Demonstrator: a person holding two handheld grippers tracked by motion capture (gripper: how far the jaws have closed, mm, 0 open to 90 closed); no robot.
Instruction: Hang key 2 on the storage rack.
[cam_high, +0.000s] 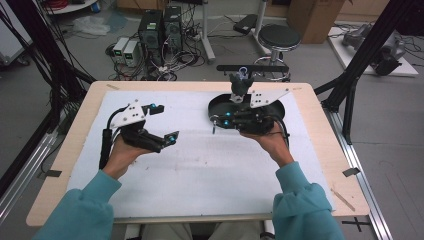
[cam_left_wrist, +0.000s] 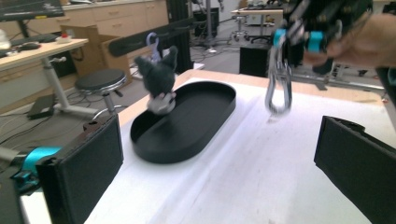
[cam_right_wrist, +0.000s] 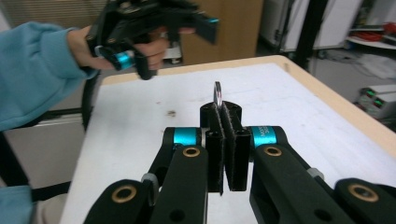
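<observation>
High view: black oval tray (cam_high: 220, 102) sits on the white mat (cam_high: 200, 170) covering the desk (cam_high: 75, 150), toward the far right. A dark plush keychain toy (cam_high: 240, 87) stands at the tray's far rim. Right gripper (cam_high: 220, 121) hangs over the tray's near-left edge, jaws together on a metal carabiner (cam_high: 214, 127) that dangles just off the tray's left rim. Left gripper (cam_high: 164, 122) is well left of the tray, jaws apart, nothing between them.

Left gripper view: left gripper (cam_left_wrist: 219, 158) faces the tray (cam_left_wrist: 187, 135) with both black pads wide and empty. Plush (cam_left_wrist: 159, 79) sits upright on the tray's far-left rim, its hang loop up. Carabiner (cam_left_wrist: 279, 88) hangs from the right gripper (cam_left_wrist: 299, 37), just right of the tray, clear of the mat (cam_left_wrist: 243, 177).

Right gripper view: right gripper (cam_right_wrist: 226, 135) is clamped flat on the carabiner (cam_right_wrist: 217, 95), its top loop poking out past the tips. Left gripper (cam_right_wrist: 154, 28) is beyond, open.

Step, my read: carabiner is held and presented; the left side is free to assist. Next move likely calls for the left gripper to fetch the plush from the tray rim and bring its loop to the carabiner gate, with the right holding steady. Risk: the carabiner swings and the gate is hard to line up.
</observation>
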